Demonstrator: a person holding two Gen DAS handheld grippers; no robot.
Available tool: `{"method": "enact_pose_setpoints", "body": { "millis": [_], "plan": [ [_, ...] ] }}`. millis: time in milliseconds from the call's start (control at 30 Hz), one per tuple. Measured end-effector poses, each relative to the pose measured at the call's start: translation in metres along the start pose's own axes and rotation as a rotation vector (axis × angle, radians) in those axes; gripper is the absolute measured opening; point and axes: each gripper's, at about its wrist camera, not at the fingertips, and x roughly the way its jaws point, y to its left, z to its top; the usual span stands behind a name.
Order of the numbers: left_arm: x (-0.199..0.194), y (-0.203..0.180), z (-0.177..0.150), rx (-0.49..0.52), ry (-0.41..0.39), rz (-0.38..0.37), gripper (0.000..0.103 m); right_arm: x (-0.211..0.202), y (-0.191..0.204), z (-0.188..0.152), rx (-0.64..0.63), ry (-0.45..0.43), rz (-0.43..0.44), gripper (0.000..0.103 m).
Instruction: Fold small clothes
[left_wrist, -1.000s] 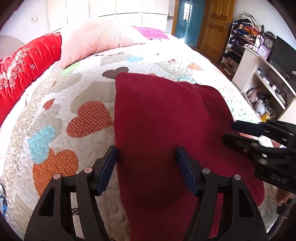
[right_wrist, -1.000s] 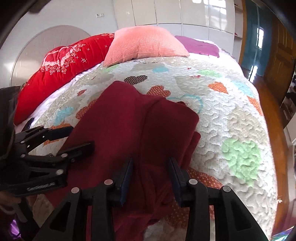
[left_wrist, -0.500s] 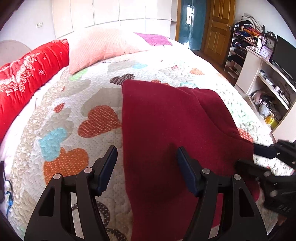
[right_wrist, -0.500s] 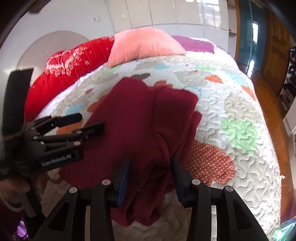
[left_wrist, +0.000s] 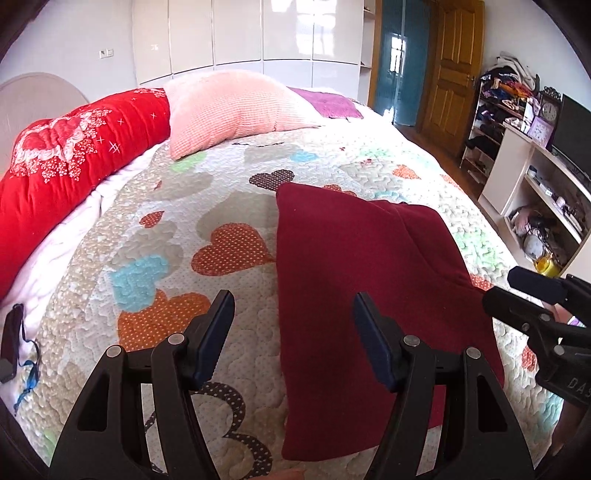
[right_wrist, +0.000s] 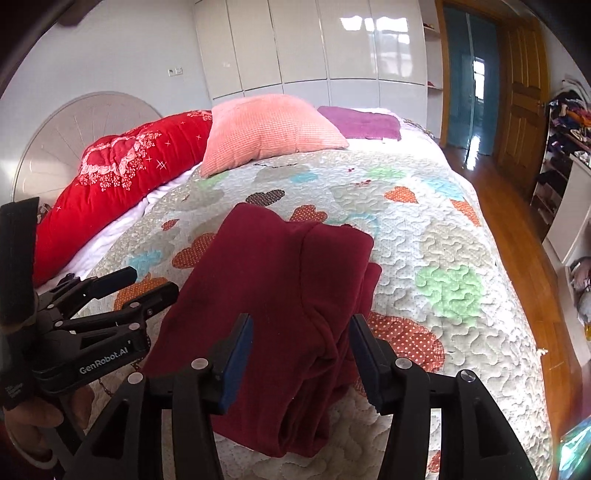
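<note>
A dark red garment (left_wrist: 362, 295) lies folded on the heart-patterned quilt (left_wrist: 155, 236); it also shows in the right wrist view (right_wrist: 280, 295), with bunched layers at its right edge. My left gripper (left_wrist: 293, 328) is open and empty, raised above the garment's left edge. My right gripper (right_wrist: 301, 354) is open and empty, raised above the garment's near end. Each gripper shows in the other's view: the right one (left_wrist: 532, 291) at the right edge, the left one (right_wrist: 136, 288) at the left. Neither touches the cloth.
A pink pillow (left_wrist: 236, 110), a long red cushion (left_wrist: 74, 155) and a purple cloth (left_wrist: 328, 105) lie at the bed's far end. White shelves with clutter (left_wrist: 535, 184) stand to the right. Wooden floor (right_wrist: 517, 221) runs beside the bed.
Both grippers have pulled back and risen from the garment. It now looks smaller in both views. The left gripper has shifted left, off the cloth's edge. The garment lies still.
</note>
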Motion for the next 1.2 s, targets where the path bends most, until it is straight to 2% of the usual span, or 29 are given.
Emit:
{"method": "enact_pose_setpoints", "body": {
  "millis": [67, 200, 1200],
  "plan": [
    [-0.001, 0.002, 0.000, -0.008, -0.007, -0.001, 0.066, 0.001, 0.001, -0.001, 0.002, -0.001, -0.003, 0.053],
    [-0.004, 0.004, 0.001, -0.015, -0.014, 0.008, 0.066, 0.005, 0.001, -0.001, 0.016, 0.005, 0.001, 0.063],
    [0.003, -0.003, -0.003, 0.000, -0.013, 0.024, 0.067, 0.024, -0.008, -0.003, 0.040, 0.050, 0.011, 0.064]
  ]
}}
